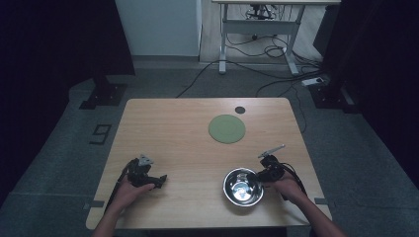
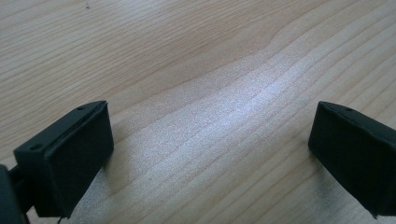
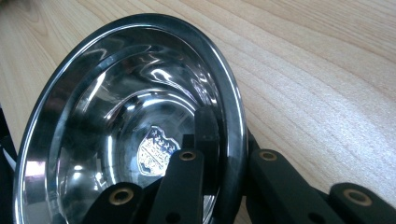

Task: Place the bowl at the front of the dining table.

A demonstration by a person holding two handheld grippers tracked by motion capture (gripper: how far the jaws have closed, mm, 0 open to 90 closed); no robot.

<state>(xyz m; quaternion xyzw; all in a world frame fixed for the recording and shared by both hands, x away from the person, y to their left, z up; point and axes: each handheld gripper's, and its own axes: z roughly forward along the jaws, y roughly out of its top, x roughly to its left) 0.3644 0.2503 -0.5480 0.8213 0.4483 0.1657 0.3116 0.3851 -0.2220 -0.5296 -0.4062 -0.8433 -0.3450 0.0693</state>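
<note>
1. Bowl [image 1: 242, 186] of steel stands near the table's [image 1: 173, 133] front edge, toward its right corner; right gripper [image 1: 263, 174] is clamped on its right rim.
2. Left gripper [image 1: 159, 181] is open over bare wood, well apart from the bowl; green mat [image 1: 227, 129] lies beyond.

one steel bowl [image 1: 242, 186], one green round mat [image 1: 227, 129], one small dark disc [image 1: 240, 109], two tools, left tool [image 1: 160, 180] and right tool [image 1: 259, 174], on one tabletop [image 1: 173, 128].

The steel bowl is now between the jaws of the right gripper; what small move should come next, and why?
Probably a small lift. The right gripper is shut on the rim of the steel bowl, one jaw inside and one outside, while the bowl sits on the table. The green mat beyond it lies bare, a likely place for it.
</note>
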